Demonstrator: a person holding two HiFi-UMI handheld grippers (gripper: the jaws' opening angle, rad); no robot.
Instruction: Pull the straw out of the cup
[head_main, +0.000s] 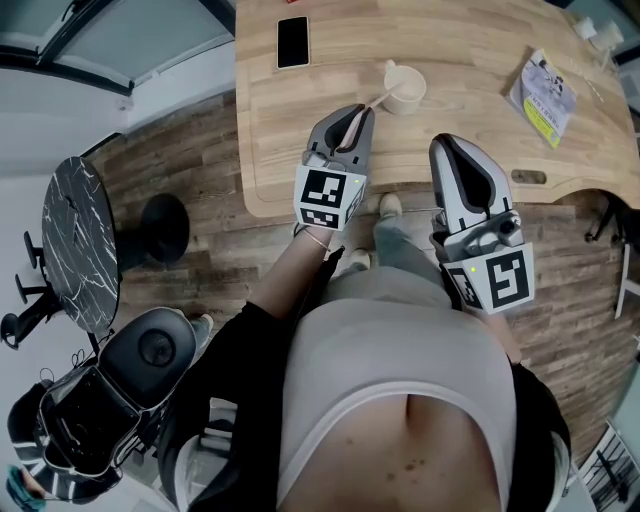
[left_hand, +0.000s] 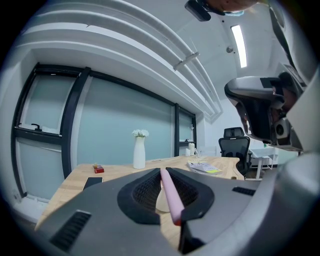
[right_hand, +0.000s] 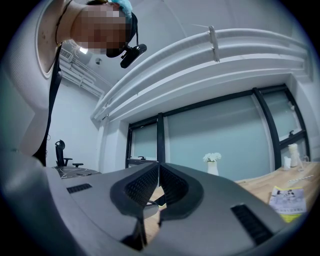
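Straw (left_hand: 169, 195) is pinched lengthwise between the narrowly set jaws of the left gripper (head_main: 358, 114), so that it can be drawn along its own line away from the cup (head_main: 408, 90). The cup stands on the worktop (head_main: 470, 60) just beyond the jaw tips. The straw's far end is seen at the cup's rim; whether it is clear cannot be told. The right gripper (head_main: 452, 148) is held at the worktop edge, jaws together on nothing, presumably out of the way.
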